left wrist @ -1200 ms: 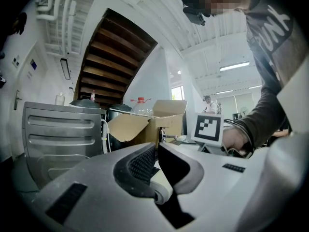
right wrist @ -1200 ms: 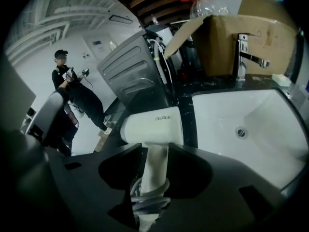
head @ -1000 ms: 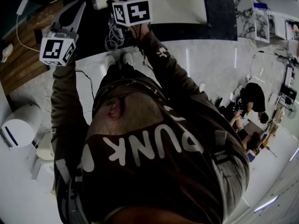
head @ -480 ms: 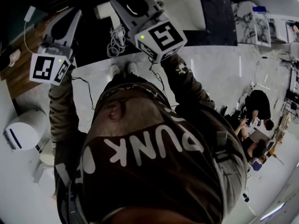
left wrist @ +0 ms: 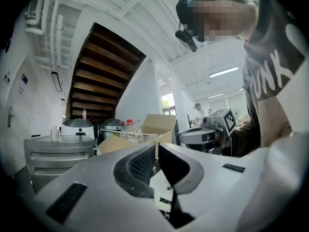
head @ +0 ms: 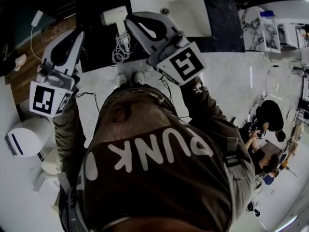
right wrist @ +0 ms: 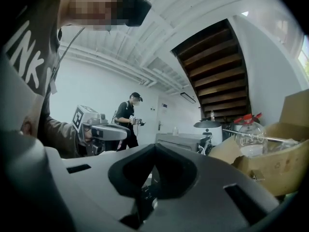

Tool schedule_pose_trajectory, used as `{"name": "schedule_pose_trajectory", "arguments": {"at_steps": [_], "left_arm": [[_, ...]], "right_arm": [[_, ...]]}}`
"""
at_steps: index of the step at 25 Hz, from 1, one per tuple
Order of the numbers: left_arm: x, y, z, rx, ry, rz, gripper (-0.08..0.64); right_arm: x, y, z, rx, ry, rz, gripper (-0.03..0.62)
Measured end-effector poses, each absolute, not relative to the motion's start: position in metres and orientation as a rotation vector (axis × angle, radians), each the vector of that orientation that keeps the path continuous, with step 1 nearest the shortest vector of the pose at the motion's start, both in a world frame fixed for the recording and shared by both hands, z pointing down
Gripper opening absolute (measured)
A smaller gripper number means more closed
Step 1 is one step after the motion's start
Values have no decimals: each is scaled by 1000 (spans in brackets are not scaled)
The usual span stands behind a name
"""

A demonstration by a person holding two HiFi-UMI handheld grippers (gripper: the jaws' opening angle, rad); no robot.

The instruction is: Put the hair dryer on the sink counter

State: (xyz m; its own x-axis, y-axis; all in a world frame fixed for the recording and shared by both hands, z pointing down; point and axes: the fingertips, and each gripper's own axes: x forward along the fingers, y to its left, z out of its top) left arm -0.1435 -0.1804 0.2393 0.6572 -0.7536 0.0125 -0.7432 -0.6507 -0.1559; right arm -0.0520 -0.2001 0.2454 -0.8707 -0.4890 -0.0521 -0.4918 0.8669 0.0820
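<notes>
The white hair dryer (head: 114, 16) lies on the dark tabletop (head: 96, 6), just left of the white rectangular sink basin (head: 193, 11). Its white coiled cord (head: 120, 46) is bunched at the tabletop's near edge.

The right gripper (head: 129, 19) has its grey jaws closed together with nothing between them. From the head view its tip sits just right of the hair dryer, and the right gripper view looks out across the room rather than at the dryer.

The left gripper (head: 78, 34) is further left, near the tabletop's left end and apart from the dryer. Its jaws are also drawn together and hold nothing.

The person stands on the pale floor (head: 227, 71) in front of the tabletop.
</notes>
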Motion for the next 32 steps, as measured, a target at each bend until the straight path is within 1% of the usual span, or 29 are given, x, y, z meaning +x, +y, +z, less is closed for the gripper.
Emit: {"name": "schedule_pose_trajectory", "arguments": {"at_steps": [5,32], "left_arm": [[-143,-174,241,-2729,1262,-111,21],[-137,-182,252,-2732,1315,-127,21]], "right_arm": [[-43,-195,253,-773,3040,162,11],[-45,-204,255,-787,3059,179,8]]}}
